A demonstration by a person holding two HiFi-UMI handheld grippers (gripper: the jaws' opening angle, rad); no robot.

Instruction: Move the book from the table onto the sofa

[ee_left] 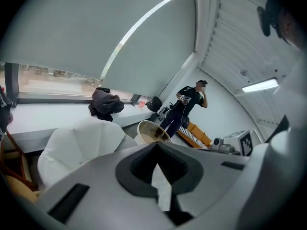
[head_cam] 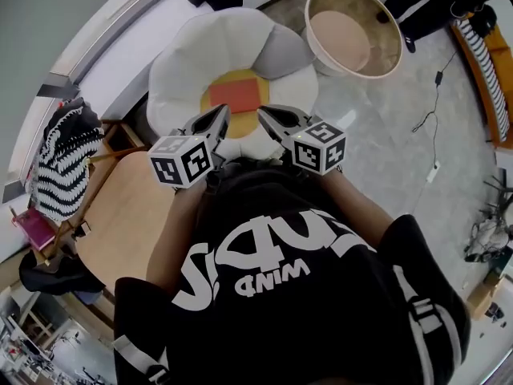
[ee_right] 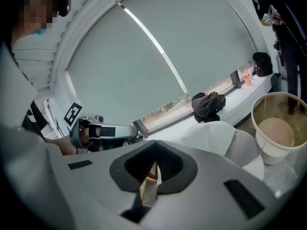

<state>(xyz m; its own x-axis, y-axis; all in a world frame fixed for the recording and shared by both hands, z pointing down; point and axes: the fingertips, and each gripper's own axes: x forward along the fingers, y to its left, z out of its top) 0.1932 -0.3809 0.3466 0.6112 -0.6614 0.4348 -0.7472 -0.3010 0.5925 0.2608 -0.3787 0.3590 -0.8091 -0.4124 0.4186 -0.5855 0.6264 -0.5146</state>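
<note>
Both sets of jaws are closed and empty. The left gripper (head_cam: 221, 115) and right gripper (head_cam: 264, 115) are side by side, tips angled toward each other with a gap between them. The red book (head_cam: 235, 95) is just ahead of the jaw tips, centred between them, lying flat on the yellow middle of the white petal-shaped sofa (head_cam: 184, 62). Neither gripper touches it. The wooden worktop (head_cam: 128, 215) is behind and left of the left jaws. A round tub (head_cam: 353, 30) is ahead and right of the right jaws.
</note>
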